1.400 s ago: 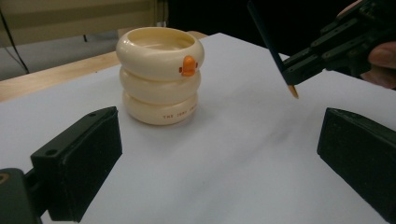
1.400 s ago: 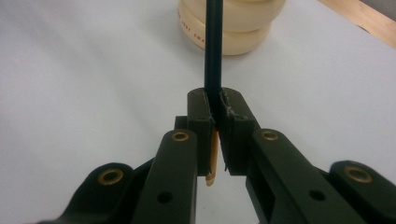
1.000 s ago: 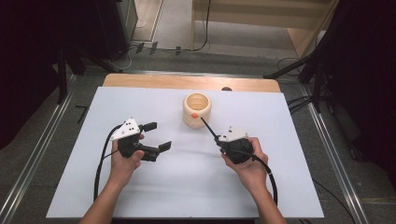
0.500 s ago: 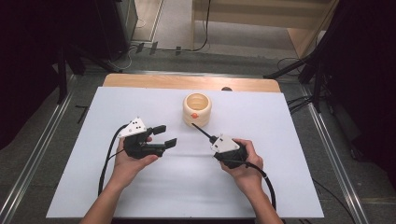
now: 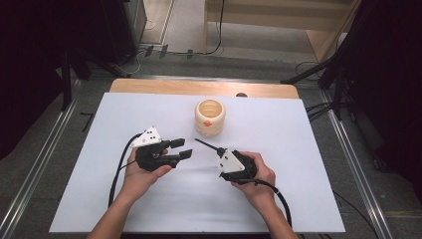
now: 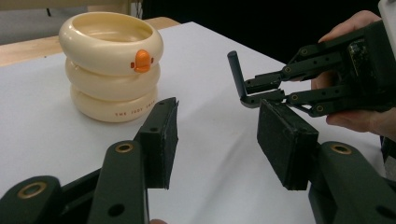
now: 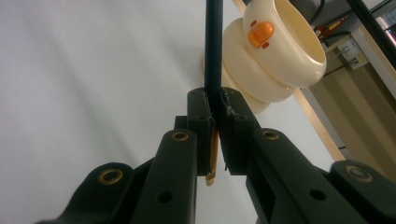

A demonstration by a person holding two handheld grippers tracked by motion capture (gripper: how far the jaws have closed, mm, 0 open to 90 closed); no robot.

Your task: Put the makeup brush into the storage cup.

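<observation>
A cream pot (image 5: pixel 210 117) of three stacked rings with an orange duck bill stands at the far middle of the white table (image 5: pixel 298 149). My right gripper (image 5: pixel 217 151) is shut on a thin black stick (image 5: pixel 204 144) that points left and away, its tip just short of the pot. In the right gripper view the stick (image 7: pixel 214 51) rises from the shut gripper (image 7: pixel 215 105), with a yellow end (image 7: pixel 212 161) below the pads. My left gripper (image 5: pixel 180 148) is open and holds nothing, left of the stick's tip. In the left gripper view the pot (image 6: pixel 112 65) stands beyond my left gripper (image 6: pixel 217 140), which faces the right gripper (image 6: pixel 264 91) and the stick (image 6: pixel 236 70).
A bare wooden strip (image 5: pixel 164 87) runs along the table's far edge, with a small dark object (image 5: pixel 242 94) on it. Metal rails (image 5: pixel 40 164) flank the table. Cables trail from both grippers toward the near edge.
The right gripper has moved left and nearer to the person, taking the stick's tip away from the pot's rim. The left gripper has shifted a little right, toward the stick.
</observation>
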